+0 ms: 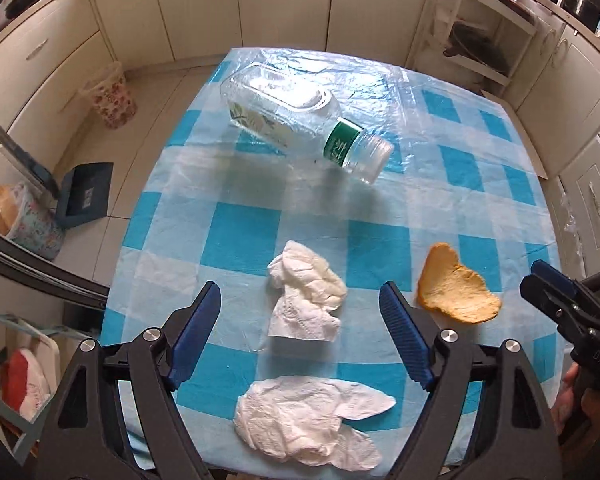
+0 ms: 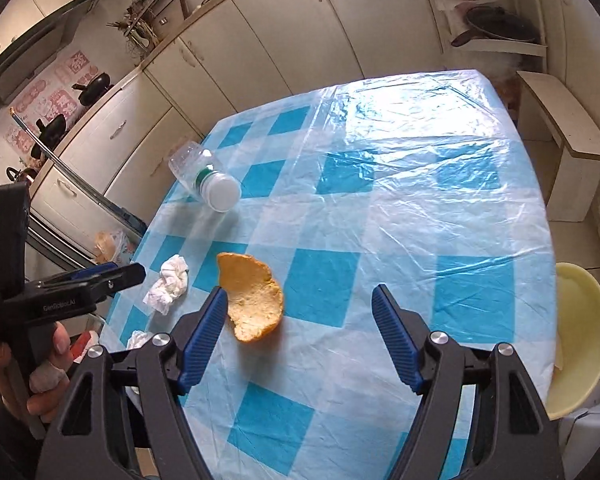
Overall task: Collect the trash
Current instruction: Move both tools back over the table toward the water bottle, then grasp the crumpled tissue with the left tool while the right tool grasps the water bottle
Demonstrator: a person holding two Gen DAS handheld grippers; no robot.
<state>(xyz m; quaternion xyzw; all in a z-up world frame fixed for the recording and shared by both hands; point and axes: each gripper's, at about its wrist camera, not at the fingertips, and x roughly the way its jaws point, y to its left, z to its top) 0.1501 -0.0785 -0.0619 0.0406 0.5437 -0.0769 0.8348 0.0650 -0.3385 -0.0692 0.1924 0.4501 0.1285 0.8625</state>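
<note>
On the blue-checked table [image 1: 480,208] lie a crumpled white tissue [image 1: 306,294], a second flatter tissue [image 1: 308,420] nearer me, an orange peel [image 1: 454,290] and an empty clear plastic bottle [image 1: 300,118] on its side. My left gripper [image 1: 300,298] is open and empty, with the crumpled tissue between its fingers. My right gripper [image 2: 298,304] is open and empty above the table, with the orange peel [image 2: 252,298] beside its left finger. The bottle [image 2: 206,178] and the crumpled tissue [image 2: 170,284] show at its left.
A floral waste bin [image 1: 110,96] stands on the floor left of the table, with a blue dustpan [image 1: 86,194] nearby. A pale yellow bowl-like container [image 2: 578,340] sits at the table's right edge. Cabinets and a small bench [image 2: 568,136] surround the table.
</note>
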